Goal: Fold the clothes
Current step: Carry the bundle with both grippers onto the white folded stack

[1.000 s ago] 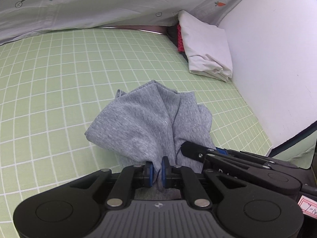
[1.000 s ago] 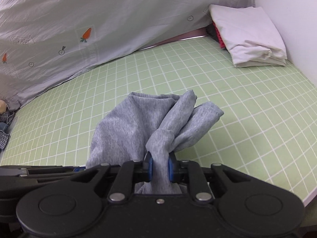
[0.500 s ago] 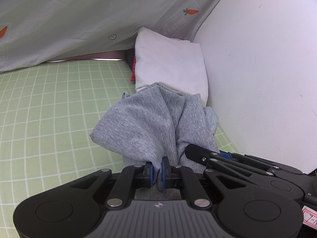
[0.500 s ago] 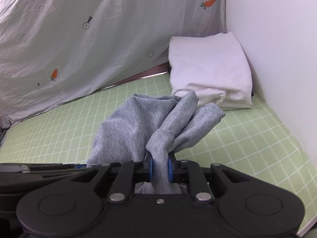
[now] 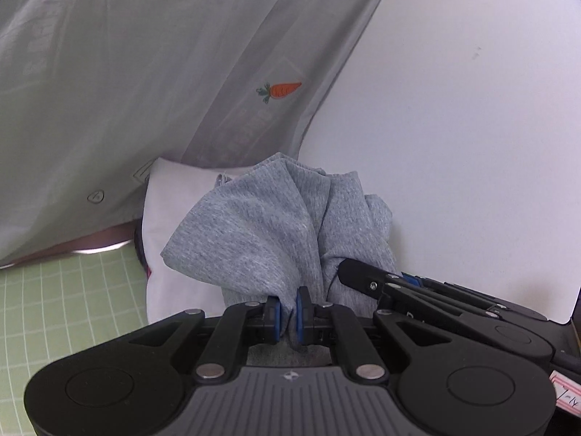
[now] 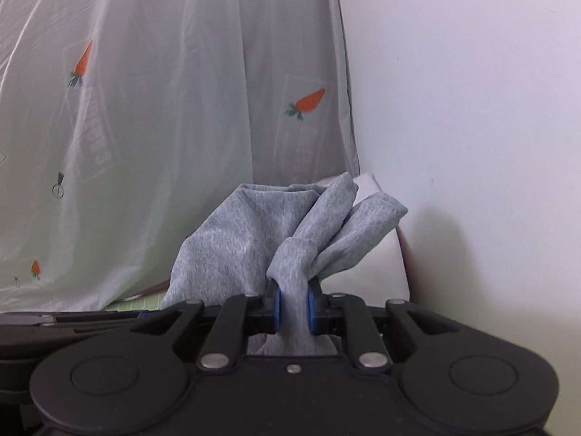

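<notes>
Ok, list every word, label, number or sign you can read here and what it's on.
Nothing can be read in full.
Curtain: boxed pale lettering beside the carrot prints, too faint and skewed to read.
Sticker at the right edge of the left wrist view: red-bordered, handwritten marks like "-14", cut off and uncertain.
Left gripper body: a small embossed logo, no text.
Grey garment: none.

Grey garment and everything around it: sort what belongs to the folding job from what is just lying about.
Part of the job:
grey garment, bunched
left gripper, shut on it
right gripper, shut on it
folded white cloth

Just there:
carrot-print sheet
white wall
green checked mat
</notes>
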`<control>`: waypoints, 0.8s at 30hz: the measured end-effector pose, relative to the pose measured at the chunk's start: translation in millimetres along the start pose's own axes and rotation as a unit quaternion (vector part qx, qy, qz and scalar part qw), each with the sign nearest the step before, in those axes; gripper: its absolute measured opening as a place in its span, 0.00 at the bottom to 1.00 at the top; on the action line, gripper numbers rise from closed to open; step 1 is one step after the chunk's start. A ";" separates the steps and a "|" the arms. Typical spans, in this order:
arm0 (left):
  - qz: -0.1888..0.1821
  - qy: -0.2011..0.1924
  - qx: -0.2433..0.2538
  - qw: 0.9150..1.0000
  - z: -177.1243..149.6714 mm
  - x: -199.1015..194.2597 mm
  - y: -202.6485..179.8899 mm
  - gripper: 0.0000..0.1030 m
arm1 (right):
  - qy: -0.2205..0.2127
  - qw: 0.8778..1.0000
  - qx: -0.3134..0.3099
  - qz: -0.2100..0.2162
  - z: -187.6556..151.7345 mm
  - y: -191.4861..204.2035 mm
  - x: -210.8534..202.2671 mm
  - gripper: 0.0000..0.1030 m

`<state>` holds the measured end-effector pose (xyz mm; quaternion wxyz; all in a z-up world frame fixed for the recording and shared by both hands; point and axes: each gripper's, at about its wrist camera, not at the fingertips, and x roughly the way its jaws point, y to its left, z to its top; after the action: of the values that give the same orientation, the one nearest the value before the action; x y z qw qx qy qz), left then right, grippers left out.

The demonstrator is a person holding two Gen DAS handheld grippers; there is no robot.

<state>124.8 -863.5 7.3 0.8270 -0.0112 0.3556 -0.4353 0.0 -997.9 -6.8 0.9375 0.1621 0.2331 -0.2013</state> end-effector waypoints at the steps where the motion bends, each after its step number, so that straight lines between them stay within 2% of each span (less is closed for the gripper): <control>1: 0.001 -0.004 -0.006 1.000 10.6 12.1 4.6 0.08 | -0.006 1.000 0.000 0.000 9.0 -1.5 12.5 0.14; 3: 0.020 -0.010 -0.020 1.000 24.6 40.3 19.9 0.10 | -0.014 1.000 0.003 -0.003 26.0 -5.3 42.8 0.15; 5: 0.069 -0.012 -0.032 0.997 30.9 71.6 38.3 0.16 | -0.010 1.000 0.009 -0.023 32.1 -13.1 75.1 0.20; 7: 0.117 -0.002 -0.034 0.993 30.5 96.1 56.2 0.23 | 0.015 0.998 -0.015 -0.064 23.8 -18.3 111.0 0.25; 9: 0.129 0.006 -0.031 0.991 25.4 106.2 69.0 0.33 | 0.041 0.994 -0.032 -0.099 13.3 -24.7 137.2 0.28; 10: 0.133 0.010 -0.030 0.991 22.3 109.2 74.2 0.43 | 0.044 0.993 -0.032 -0.105 8.0 -28.1 138.5 0.29; 11: 0.136 0.014 -0.030 0.990 18.6 110.4 78.8 0.50 | 0.048 0.992 -0.031 -0.110 2.6 -31.5 139.9 0.35; 12: 0.138 0.017 -0.030 0.990 14.9 111.7 83.3 0.53 | 0.051 0.992 -0.030 -0.115 -2.7 -34.6 140.9 0.42; 18: 0.148 0.029 -0.030 0.988 -8.8 93.3 87.1 0.64 | 0.075 0.986 -0.059 -0.138 -35.7 -39.2 114.0 0.53; 20: 0.150 0.025 -0.024 0.988 -18.0 70.6 81.3 0.69 | 0.086 0.985 -0.060 -0.139 -42.8 -38.9 101.7 0.58; 23: 0.140 0.007 -0.015 0.990 -31.7 35.6 62.2 0.85 | 0.071 0.987 -0.059 -0.129 -44.6 -27.8 67.3 0.69; 24: 0.135 -0.001 -0.015 0.991 -35.8 23.1 55.3 0.86 | 0.065 0.988 -0.059 -0.126 -45.2 -24.1 55.8 0.74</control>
<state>151.3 -835.6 -50.9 0.8784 0.0244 0.3594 -0.3140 17.5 -1017.6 -77.8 0.8954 0.0891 0.3237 -0.2924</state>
